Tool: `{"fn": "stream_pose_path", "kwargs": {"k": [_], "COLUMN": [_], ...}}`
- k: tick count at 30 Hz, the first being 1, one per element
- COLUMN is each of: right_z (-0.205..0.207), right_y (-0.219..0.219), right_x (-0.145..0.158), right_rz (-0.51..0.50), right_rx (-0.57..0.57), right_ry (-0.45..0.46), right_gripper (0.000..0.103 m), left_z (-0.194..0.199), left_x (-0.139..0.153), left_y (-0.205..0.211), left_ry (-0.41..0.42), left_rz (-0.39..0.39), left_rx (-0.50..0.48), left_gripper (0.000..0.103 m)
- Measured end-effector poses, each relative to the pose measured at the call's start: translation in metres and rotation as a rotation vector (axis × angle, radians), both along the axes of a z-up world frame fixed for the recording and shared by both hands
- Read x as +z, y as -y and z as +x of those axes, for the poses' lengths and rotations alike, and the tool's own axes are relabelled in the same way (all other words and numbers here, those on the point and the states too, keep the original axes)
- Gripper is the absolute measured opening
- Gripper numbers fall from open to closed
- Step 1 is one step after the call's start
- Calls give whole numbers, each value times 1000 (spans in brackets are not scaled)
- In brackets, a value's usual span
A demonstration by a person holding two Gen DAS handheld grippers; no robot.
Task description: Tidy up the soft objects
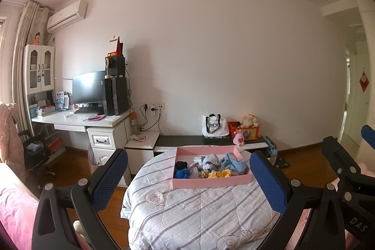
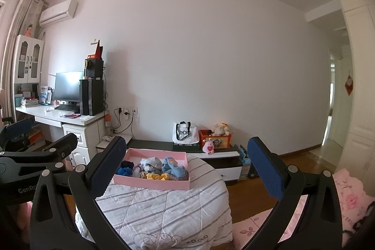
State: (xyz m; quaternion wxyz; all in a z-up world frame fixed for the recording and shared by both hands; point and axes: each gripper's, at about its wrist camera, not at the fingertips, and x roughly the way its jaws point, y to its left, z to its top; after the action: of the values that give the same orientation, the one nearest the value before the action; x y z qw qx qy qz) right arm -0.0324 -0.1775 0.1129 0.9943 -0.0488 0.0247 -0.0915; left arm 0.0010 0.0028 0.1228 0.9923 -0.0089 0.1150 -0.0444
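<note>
A pink tray (image 1: 211,182) sits on a white striped quilt (image 1: 199,210) ahead of both grippers. It holds soft things: a dark blue scrunchie (image 1: 182,173), a yellow scrunchie (image 1: 219,174), a light blue cloth (image 1: 233,162) and pale socks (image 1: 209,160). The tray also shows in the right wrist view (image 2: 152,182). My left gripper (image 1: 187,177) is open and empty, short of the tray. My right gripper (image 2: 187,168) is open and empty, held back from the tray.
A white desk (image 1: 79,121) with monitor and computer tower stands at the left. A low black bench (image 1: 211,141) by the wall carries a white bag (image 1: 214,125), a red box (image 1: 243,130) and a plush toy. Wooden floor surrounds the quilt. A doorway (image 2: 332,109) is at the right.
</note>
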Motion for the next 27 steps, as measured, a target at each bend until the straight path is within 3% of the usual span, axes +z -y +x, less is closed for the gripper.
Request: {"fn": "stream_pose_path", "kwargs": {"k": [27], "right_z": [-1], "right_y": [2], "right_x": [-1], "right_rz": [2], "right_rx": [0], "right_ry": [-2], "right_gripper": [103], "left_z": [-2], "left_x": [-4], "left_y": [-1], "left_ry": [-7], "left_rz": [1], "left_rx": [2], "left_gripper": [103]}}
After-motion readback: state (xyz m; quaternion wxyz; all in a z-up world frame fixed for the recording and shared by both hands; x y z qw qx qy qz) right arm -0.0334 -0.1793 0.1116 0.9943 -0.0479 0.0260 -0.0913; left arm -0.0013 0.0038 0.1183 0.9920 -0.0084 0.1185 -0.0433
